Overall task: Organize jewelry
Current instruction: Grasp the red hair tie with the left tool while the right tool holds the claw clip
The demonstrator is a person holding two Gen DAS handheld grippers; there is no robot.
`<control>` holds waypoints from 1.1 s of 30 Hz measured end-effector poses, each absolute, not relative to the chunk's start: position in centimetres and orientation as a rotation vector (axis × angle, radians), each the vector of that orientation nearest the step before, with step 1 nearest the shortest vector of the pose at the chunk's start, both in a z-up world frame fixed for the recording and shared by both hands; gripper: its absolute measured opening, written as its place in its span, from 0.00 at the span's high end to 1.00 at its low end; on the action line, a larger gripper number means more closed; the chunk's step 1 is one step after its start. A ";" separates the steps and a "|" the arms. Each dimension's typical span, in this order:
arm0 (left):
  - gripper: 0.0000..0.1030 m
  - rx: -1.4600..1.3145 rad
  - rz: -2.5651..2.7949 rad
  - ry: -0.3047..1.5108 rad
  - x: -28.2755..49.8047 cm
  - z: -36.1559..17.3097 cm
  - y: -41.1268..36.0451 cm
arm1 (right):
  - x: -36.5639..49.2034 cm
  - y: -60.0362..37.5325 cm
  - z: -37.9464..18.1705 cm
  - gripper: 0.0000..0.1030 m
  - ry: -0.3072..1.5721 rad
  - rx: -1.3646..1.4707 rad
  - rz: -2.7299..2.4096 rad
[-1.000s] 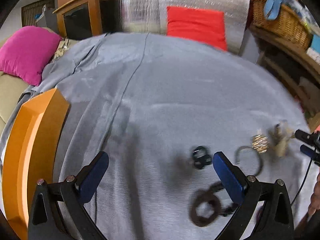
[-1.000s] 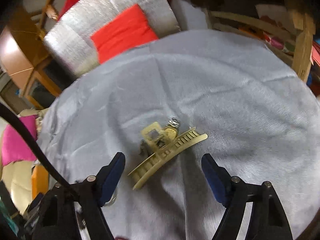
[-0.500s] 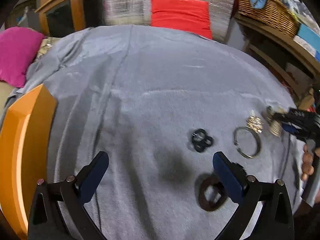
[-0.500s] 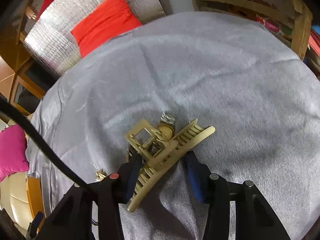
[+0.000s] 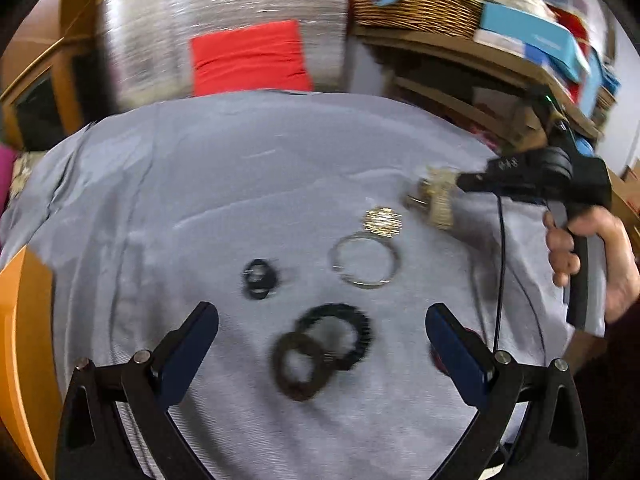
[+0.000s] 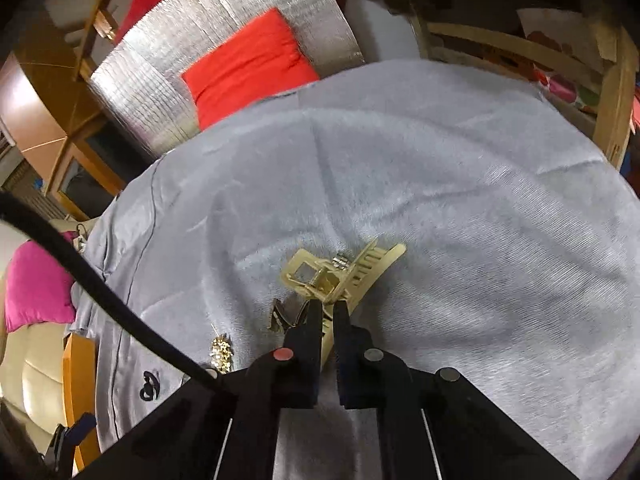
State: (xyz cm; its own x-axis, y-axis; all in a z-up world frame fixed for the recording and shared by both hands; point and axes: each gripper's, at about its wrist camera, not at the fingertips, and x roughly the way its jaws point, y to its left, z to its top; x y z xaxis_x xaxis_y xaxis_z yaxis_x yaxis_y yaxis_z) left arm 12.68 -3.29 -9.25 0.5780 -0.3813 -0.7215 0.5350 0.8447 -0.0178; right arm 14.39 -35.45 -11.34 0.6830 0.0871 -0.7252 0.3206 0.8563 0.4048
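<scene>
My right gripper (image 6: pixel 327 305) is shut on a cream hair claw clip (image 6: pixel 352 270), which also shows in the left wrist view (image 5: pixel 438 200); whether it still touches the grey cloth (image 6: pixel 460 184) I cannot tell. My left gripper (image 5: pixel 322 318) is open and empty over two dark scrunchies (image 5: pixel 320 344). On the cloth (image 5: pixel 200 184) beyond them lie a small black hair tie (image 5: pixel 259 278), a silver bangle (image 5: pixel 365 256) and a gold piece (image 5: pixel 382 219). The gold piece (image 6: pixel 222 350) and black tie (image 6: pixel 149 386) show in the right wrist view too.
An orange chair edge (image 5: pixel 24 340) stands at the left of the table. A red cushion (image 5: pixel 248 56) on silver padding lies behind. Wooden shelves with a wicker basket (image 5: pixel 416 4) stand at the right. A pink cushion (image 6: pixel 36 284) lies far left.
My right gripper has closed on the claw clip. My left gripper has swung right and forward, so the scrunchies now sit between its fingers.
</scene>
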 end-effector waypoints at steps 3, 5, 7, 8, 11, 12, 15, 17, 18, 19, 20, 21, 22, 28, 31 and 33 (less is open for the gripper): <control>0.00 0.239 -0.563 0.799 12.3 -9.7 -4.8 | 13.7 -35.9 -11.5 0.94 0.826 0.552 -0.136; 0.00 0.249 -0.580 0.812 12.0 -9.9 -5.4 | 13.4 -36.6 -11.6 0.94 0.834 0.575 -0.115; 0.00 0.281 -0.593 0.815 11.5 -10.1 -6.2 | 13.4 -37.3 -11.6 0.92 0.818 0.624 -0.095; 0.00 0.296 -0.601 0.815 11.2 -10.3 -6.4 | 13.5 -37.5 -11.6 0.81 0.815 0.638 -0.090; 0.00 0.339 -0.615 0.817 10.5 -10.5 -7.0 | 13.8 -37.4 -11.1 0.15 0.763 0.698 -0.083; 0.00 0.359 -0.616 0.812 10.2 -10.4 -7.1 | 13.9 -37.3 -11.0 0.16 0.747 0.701 -0.072; 0.01 0.394 -0.613 0.792 9.7 -10.4 -6.9 | 15.5 -36.3 -10.9 0.35 0.771 0.635 -0.086; 0.05 0.404 -0.602 0.781 9.5 -10.2 -6.5 | 17.4 -35.9 -12.4 0.56 0.865 0.625 -0.100; 0.06 0.408 -0.593 0.779 9.5 -10.2 -6.2 | 18.0 -35.8 -12.9 0.57 0.894 0.629 -0.110; 0.07 0.409 -0.584 0.777 9.6 -10.1 -5.8 | 18.6 -35.6 -13.6 0.57 0.922 0.638 -0.136; 0.09 0.407 -0.578 0.775 9.6 -10.1 -5.4 | 19.0 -35.5 -14.0 0.57 0.928 0.643 -0.144; 0.10 0.403 -0.574 0.775 9.8 -10.1 -5.1 | 19.2 -35.4 -14.1 0.59 0.929 0.637 -0.151; 0.14 0.394 -0.575 0.779 9.9 -10.1 -4.7 | 19.7 -35.0 -14.2 0.62 0.929 0.603 -0.178; 0.33 0.337 -0.625 0.825 10.9 -10.7 -4.1 | 18.9 -36.0 -14.7 0.72 0.920 0.624 -0.183; 0.36 0.320 -0.659 0.828 11.0 -10.7 -4.3 | 17.7 -37.5 -14.2 0.72 0.884 0.662 -0.152; 0.36 0.303 -0.697 0.830 10.9 -10.6 -4.7 | 16.7 -38.8 -13.4 0.72 0.854 0.700 -0.117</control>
State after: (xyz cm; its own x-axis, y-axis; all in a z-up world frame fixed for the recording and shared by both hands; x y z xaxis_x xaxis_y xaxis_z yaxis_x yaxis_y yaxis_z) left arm 10.91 -4.69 -10.62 0.4722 -0.4454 -0.7607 0.6719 0.7405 -0.0165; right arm 16.66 -38.76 -13.45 0.6651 0.1754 -0.7258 0.3637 0.7728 0.5201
